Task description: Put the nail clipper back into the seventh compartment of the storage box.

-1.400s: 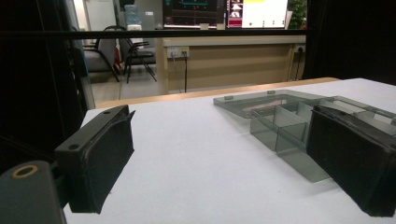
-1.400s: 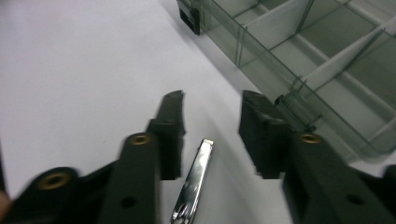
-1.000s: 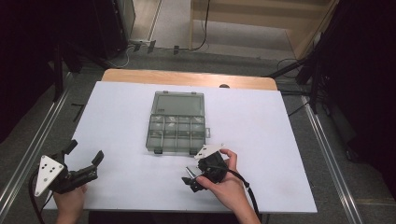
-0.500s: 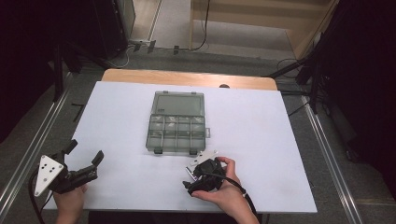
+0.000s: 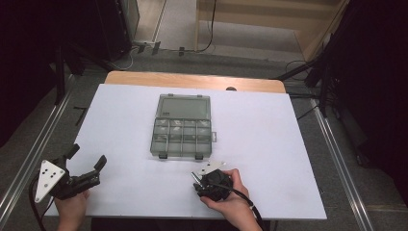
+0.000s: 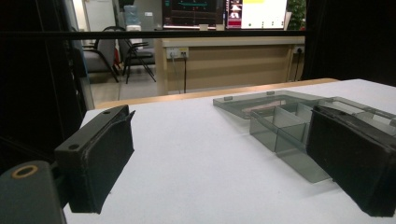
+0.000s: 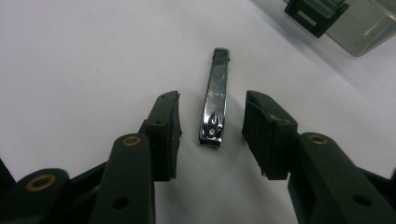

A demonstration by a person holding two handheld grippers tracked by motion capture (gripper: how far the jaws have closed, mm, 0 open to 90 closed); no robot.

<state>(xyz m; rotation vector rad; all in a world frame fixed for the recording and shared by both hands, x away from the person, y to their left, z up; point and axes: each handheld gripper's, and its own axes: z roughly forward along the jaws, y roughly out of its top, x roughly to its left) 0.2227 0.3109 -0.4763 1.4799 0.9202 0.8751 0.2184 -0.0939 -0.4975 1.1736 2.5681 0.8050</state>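
High view first, from left to right: we hold the left gripper over the tabletop's near left corner, our left hand wrapped around its handle, its grey three-cornered plate on the outer side. Its jaws stand spread wide with nothing between them; the left gripper view confirms this, white tabletop showing bare in the gap and the far edge of the table beyond.

Toward the middle of the tabletop, nearer the far edge than the near one, lies a clear grey compartment box, lid closed, two dark latches on its near side. From the left gripper view the box sits to the right, partly behind the right jaw.

Further right, near the near edge and just in front of the box, our right hand grips the right gripper, tipped down at the surface. In the right gripper view its jaws stand apart on either side of a shiny metal nail clipper lying flat on the tabletop. Both pads are clear of the clipper; a corner of the box shows at the upper right.
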